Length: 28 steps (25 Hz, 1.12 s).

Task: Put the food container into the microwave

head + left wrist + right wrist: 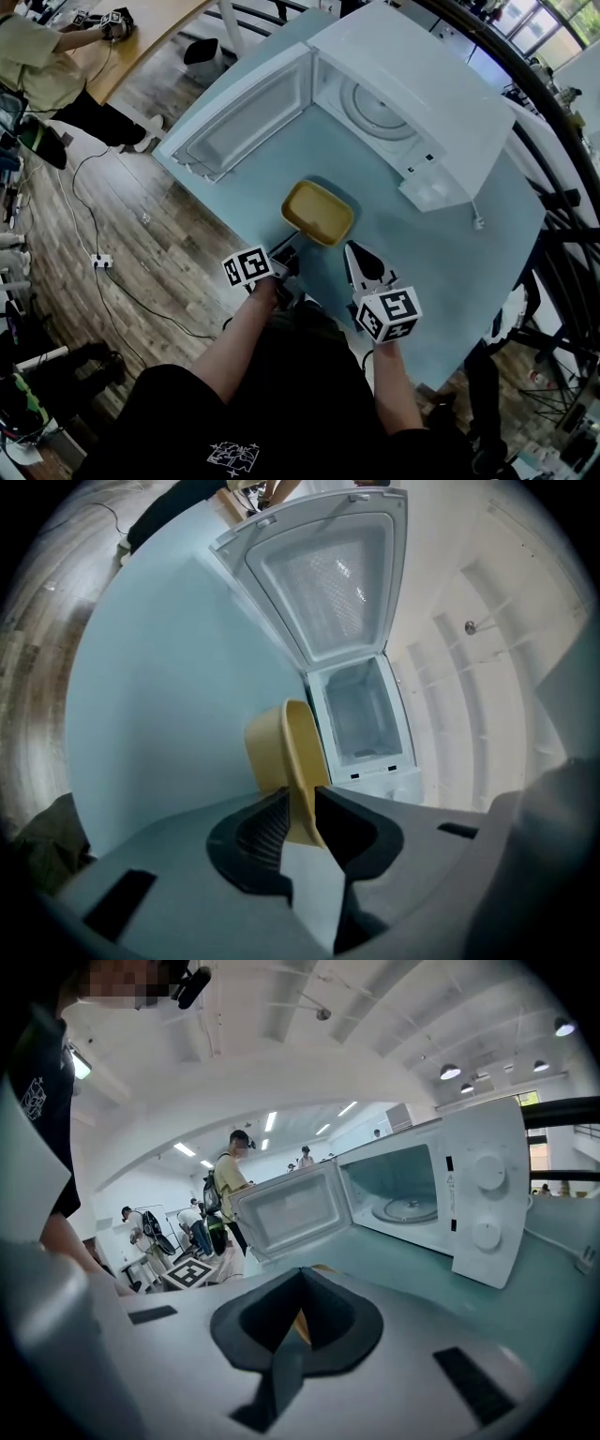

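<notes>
Each gripper carries a cube [247, 266] with black and white square marks. The microwave [412, 103] is a smooth white box with two round knobs [488, 1172]. Its door [248, 117] is wide open, and a round glass plate [375, 105] lies inside. The food container [319, 212] is yellow and shallow, with round corners. It is just in front of the open microwave, on the blue-green table [450, 262] or a little above it; I cannot tell which. The left gripper [300, 797] pinches the container's thin near rim between its dark ribbed fingers [262, 827]. The right gripper [302, 1283] has its fingers pressed together. A thin bit of yellow shows in the gap under their tips.
</notes>
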### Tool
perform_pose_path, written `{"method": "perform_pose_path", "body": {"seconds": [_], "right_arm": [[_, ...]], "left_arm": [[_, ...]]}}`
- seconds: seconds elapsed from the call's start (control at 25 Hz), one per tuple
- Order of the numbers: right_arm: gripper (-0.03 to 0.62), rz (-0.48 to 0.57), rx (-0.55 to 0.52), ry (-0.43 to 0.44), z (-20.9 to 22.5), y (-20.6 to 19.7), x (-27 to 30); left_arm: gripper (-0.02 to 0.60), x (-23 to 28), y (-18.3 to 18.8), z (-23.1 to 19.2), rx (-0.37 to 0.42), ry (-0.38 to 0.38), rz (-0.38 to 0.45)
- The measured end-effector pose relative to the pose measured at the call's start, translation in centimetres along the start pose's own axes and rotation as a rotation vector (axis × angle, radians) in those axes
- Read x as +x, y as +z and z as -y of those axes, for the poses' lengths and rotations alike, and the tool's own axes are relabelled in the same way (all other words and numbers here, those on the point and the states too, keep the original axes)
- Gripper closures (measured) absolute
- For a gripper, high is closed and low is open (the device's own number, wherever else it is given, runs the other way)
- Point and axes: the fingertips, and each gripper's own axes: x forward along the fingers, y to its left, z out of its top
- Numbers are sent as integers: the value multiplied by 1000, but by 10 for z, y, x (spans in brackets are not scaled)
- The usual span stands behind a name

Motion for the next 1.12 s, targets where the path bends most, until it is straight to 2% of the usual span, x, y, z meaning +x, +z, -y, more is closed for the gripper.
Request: {"method": "perform_pose_path", "body": {"seconds": [0.36, 0.6, 1.12], "right_arm": [[588, -93, -8, 6, -1, -31, 22], [588, -165, 7, 43, -8, -52, 30], [588, -173, 14, 43, -5, -59, 26]], "left_arm": [[503, 4, 4, -3, -15, -2, 12], [505, 6, 6, -3, -19, 1, 12], [533, 6, 7, -2, -57, -18, 27]]}}
